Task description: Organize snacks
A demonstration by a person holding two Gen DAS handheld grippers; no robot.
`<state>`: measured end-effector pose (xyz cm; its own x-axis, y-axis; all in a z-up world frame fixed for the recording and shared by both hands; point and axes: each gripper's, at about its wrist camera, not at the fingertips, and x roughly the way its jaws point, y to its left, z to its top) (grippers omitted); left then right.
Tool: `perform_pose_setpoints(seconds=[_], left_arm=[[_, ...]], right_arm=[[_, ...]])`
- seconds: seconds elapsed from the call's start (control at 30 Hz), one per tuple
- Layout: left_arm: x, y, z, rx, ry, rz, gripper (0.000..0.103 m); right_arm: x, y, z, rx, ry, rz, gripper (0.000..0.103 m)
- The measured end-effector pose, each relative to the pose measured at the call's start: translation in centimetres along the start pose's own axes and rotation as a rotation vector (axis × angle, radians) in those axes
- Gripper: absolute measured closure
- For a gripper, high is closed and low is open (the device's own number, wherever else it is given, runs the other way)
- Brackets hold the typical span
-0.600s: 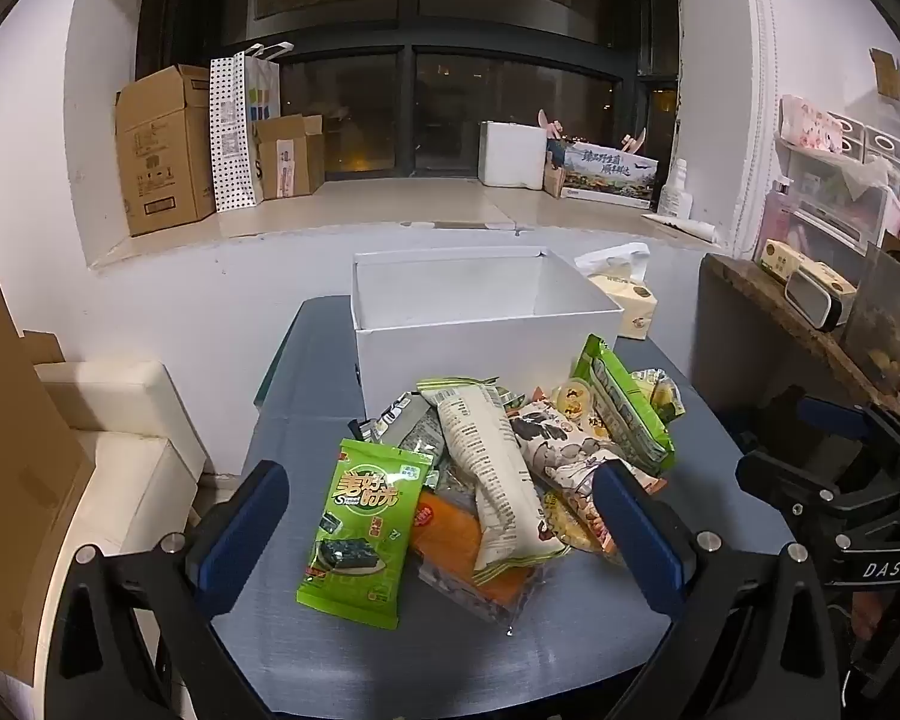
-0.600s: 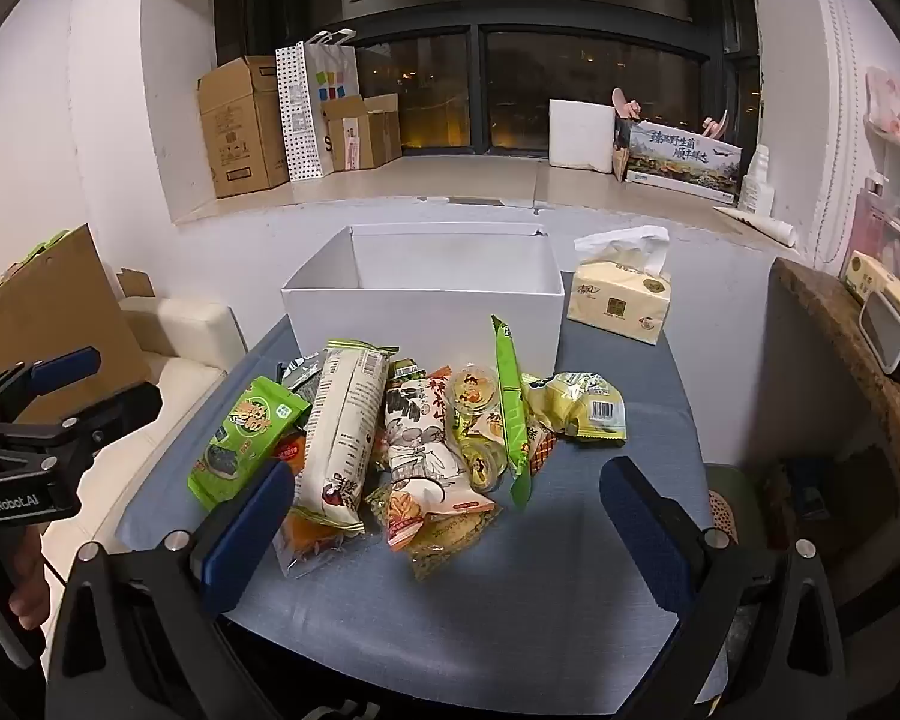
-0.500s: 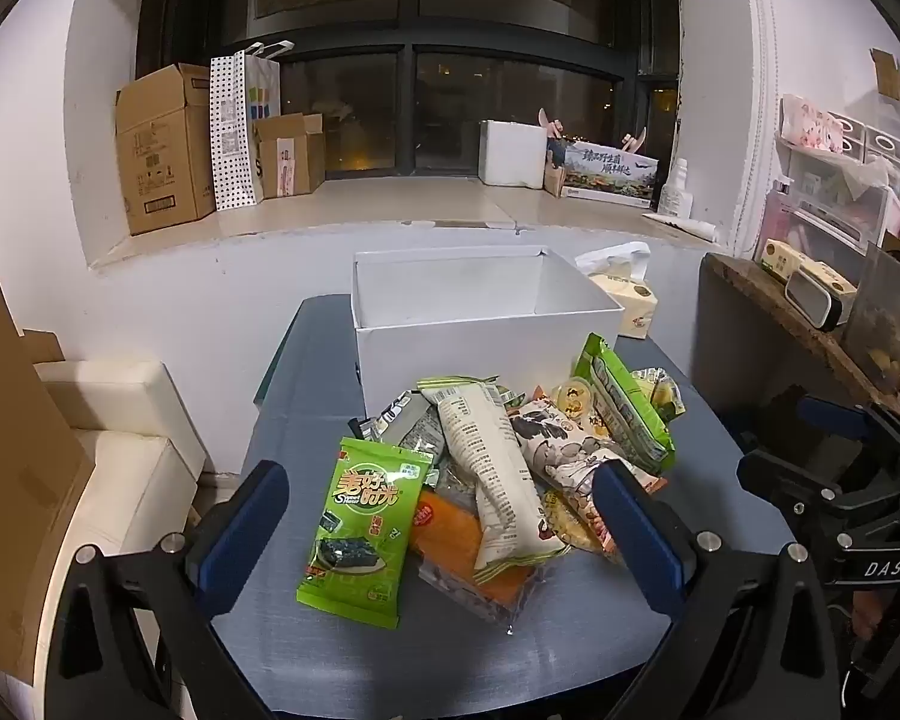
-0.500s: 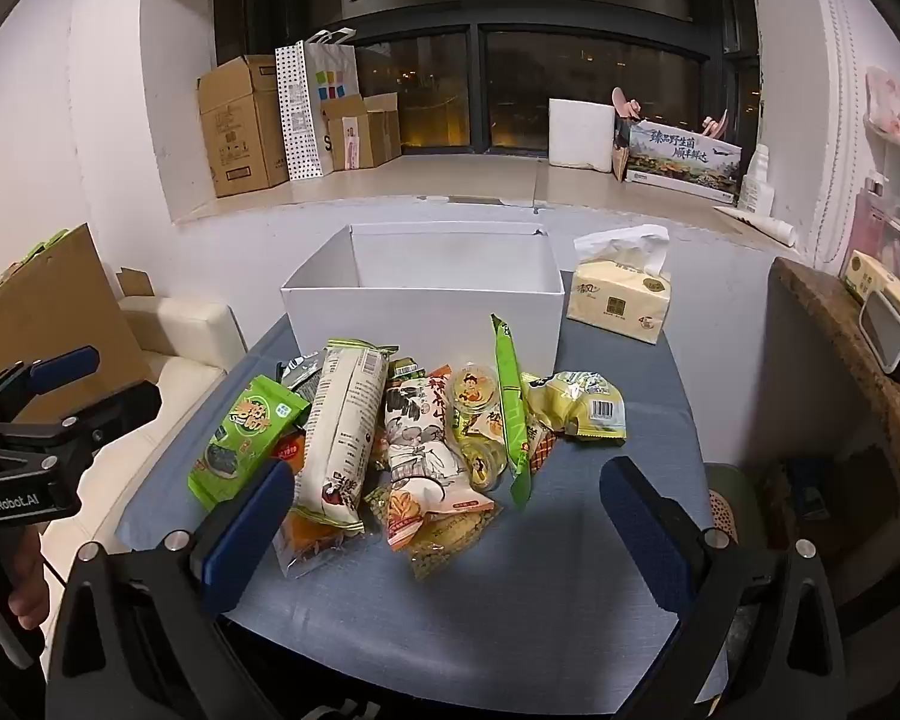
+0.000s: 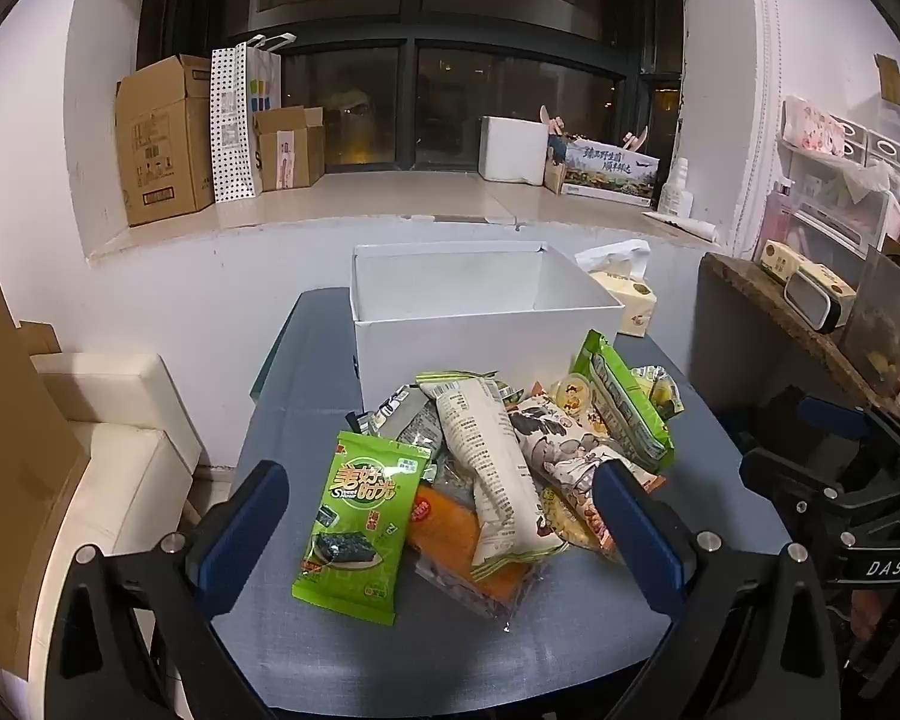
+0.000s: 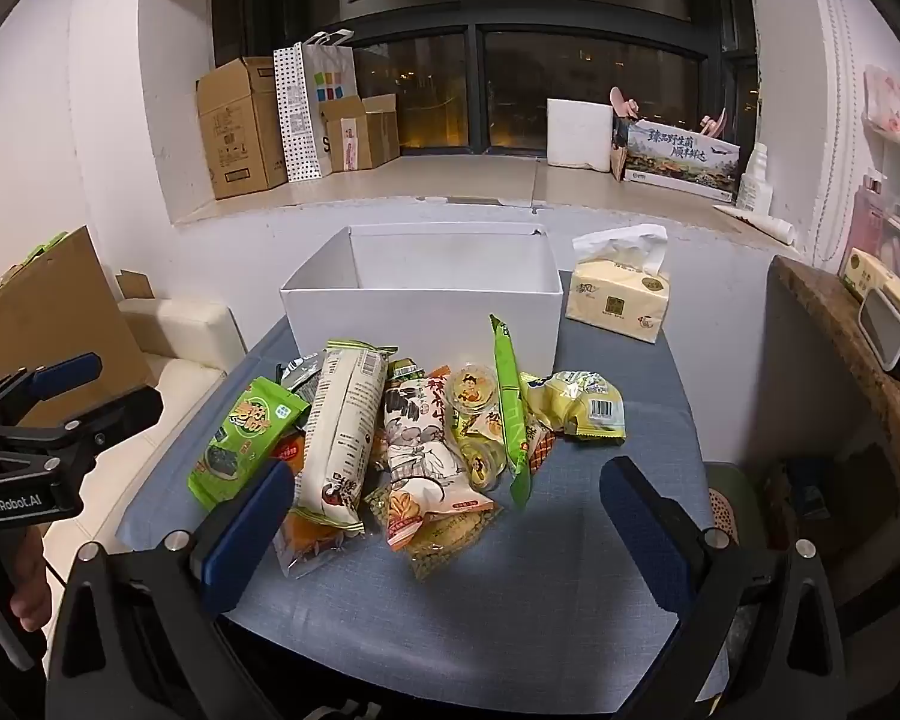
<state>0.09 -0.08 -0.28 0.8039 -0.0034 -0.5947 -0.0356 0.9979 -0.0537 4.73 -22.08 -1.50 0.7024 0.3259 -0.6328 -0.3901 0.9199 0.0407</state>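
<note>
Both the left tool (image 5: 438, 531) and right tool (image 6: 447, 531) are hovering wide open and empty over the snacks (image 6: 414, 432) heaped on the desk (image 6: 570, 588) before the empty box (image 6: 420, 324), so sorting is seemingly just starting, calling for one tool lowering onto a packet.

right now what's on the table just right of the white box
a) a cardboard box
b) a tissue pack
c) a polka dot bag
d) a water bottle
b: the yellow tissue pack with a white tissue sticking out sits on the blue table beside the right wall of the white box; the cardboard boxes and the dotted bag stand on the window ledge.
</note>
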Motion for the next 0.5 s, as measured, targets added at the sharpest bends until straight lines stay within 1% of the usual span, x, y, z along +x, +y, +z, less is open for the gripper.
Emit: perform_pose_setpoints(seconds=[0.5], left_arm=[[0.31,0.00,-0.24,-0.006,0.002,-0.011,0.000]], right_arm=[[0.03,-0.02,0.05,0.001,0.001,0.002,0.000]])
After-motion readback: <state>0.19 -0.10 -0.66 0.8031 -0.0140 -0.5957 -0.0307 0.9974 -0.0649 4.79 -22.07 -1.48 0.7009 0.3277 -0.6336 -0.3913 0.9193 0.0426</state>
